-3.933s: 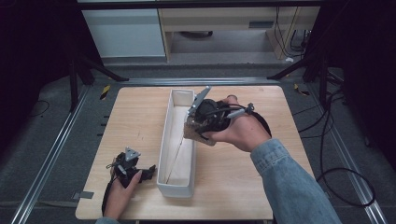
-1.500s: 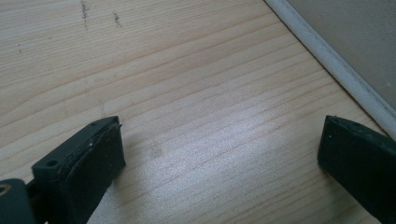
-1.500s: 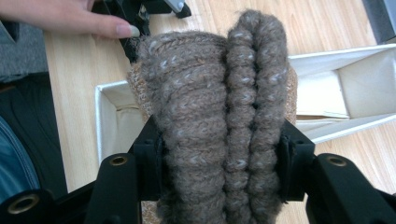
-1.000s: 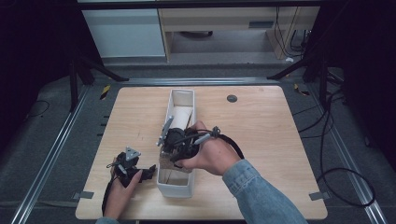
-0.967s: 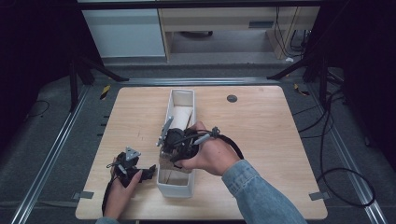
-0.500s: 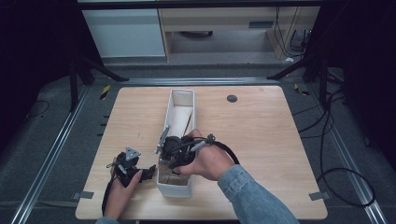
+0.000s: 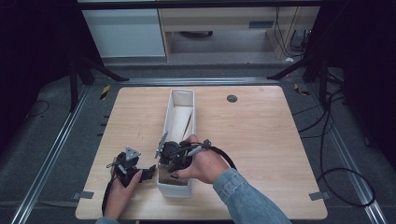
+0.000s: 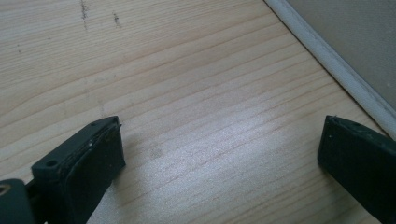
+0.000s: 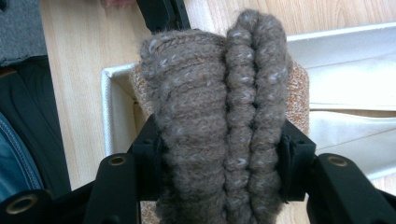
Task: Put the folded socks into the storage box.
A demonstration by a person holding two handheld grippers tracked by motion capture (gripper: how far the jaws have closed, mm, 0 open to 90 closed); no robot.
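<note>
We clamp the right gripper (image 9: 219, 163) on the folded wool knit (image 9: 217, 116) over the white bin's (image 7: 192, 106) near end; soft, light, best pinched mid-fold. Left gripper (image 8: 219, 154) fingers gape empty beside the bin.

Long bin (image 7: 192, 100) mid-table (image 7: 261, 140), folded knit (image 9: 219, 116) over its near end, left tool (image 7: 135, 171) beside it.

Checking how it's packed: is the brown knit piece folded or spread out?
Folded. The knit piece sits bunched in thick layers, pinched between the right gripper's fingers above the white box.
</note>
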